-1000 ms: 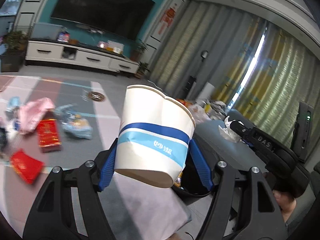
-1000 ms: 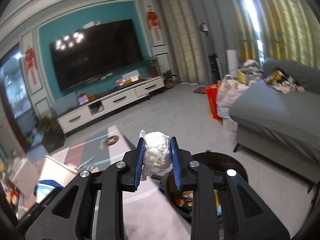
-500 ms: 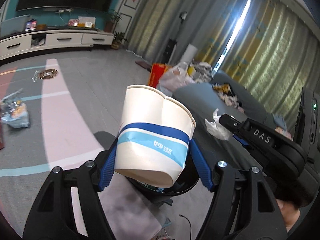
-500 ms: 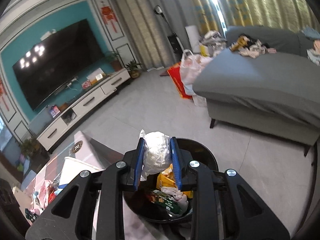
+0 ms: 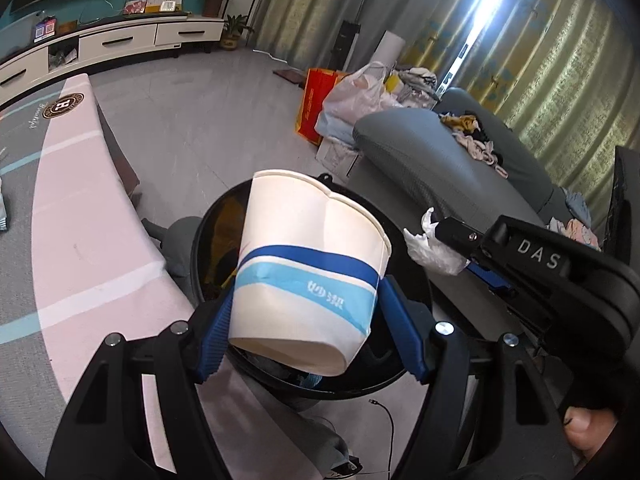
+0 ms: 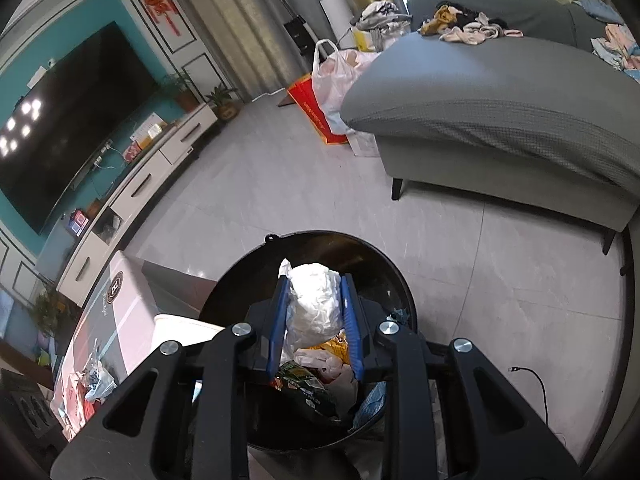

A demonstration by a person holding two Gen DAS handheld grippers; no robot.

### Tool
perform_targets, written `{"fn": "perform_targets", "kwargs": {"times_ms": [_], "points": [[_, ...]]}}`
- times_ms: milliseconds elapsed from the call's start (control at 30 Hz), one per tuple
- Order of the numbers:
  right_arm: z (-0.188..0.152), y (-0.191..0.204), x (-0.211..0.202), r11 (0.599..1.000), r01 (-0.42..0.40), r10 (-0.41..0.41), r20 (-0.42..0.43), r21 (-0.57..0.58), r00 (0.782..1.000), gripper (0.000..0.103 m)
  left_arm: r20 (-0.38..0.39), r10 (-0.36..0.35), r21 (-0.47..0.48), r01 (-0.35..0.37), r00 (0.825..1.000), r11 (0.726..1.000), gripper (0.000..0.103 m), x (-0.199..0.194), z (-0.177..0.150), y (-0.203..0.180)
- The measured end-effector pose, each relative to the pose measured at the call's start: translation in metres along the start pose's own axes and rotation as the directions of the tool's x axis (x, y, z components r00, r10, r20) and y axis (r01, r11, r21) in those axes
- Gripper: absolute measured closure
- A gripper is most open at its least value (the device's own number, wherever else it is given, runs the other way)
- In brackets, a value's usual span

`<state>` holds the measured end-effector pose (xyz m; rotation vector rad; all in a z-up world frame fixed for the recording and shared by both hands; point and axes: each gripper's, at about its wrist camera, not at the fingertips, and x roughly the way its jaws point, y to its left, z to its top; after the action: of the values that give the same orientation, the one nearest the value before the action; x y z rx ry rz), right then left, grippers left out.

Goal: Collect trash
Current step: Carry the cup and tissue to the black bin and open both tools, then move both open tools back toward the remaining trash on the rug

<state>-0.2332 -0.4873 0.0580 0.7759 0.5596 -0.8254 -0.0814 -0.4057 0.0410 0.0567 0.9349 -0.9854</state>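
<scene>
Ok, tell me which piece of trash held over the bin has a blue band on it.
The paper cup in the left gripper; the right gripper holds only a plain white crumpled wad.

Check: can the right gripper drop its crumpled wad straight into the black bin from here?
Probably yes. The right gripper holds the white crumpled wad directly over the open mouth of the black bin, with nothing between them. The paper cup in the left gripper sits off to one side.
</scene>
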Motion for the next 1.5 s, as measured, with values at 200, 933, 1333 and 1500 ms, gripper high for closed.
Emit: {"fn": "perform_targets", "kwargs": {"times_ms": [200, 933, 1333, 1500], "points": [[0.003, -0.001, 0.004, 1.0, -0.029, 0.029, -0.013, 0.006, 1.0, 0.073, -0.011, 0.006, 0.011, -0.006, 1.0, 1.0, 0.029, 0.006, -0.001, -0.001], [-0.013, 0.094, -0.055, 0.961, -0.207, 0.231, 0.12, -0.184, 0.966, 0.006, 0.291, 0.398, -0.249, -0.333, 0.87, 0.909, 0.003, -0.196, -0.019, 0.124], [-0.065, 0.189, -0.063, 0.851, -0.276, 0.333, 0.052, -0.447, 0.942, 0.003, 0.25, 0.699, -0.599, -0.46, 0.67, 0.655, 0.003, -0.333, -0.104, 0.298], [-0.109, 0.231, -0.053, 0.752, -0.27, 0.337, -0.002, -0.601, 0.941, 0.003, 0.24, 0.685, -0.622, -0.433, 0.688, 0.653, 0.003, -0.328, -0.123, 0.351]]}}
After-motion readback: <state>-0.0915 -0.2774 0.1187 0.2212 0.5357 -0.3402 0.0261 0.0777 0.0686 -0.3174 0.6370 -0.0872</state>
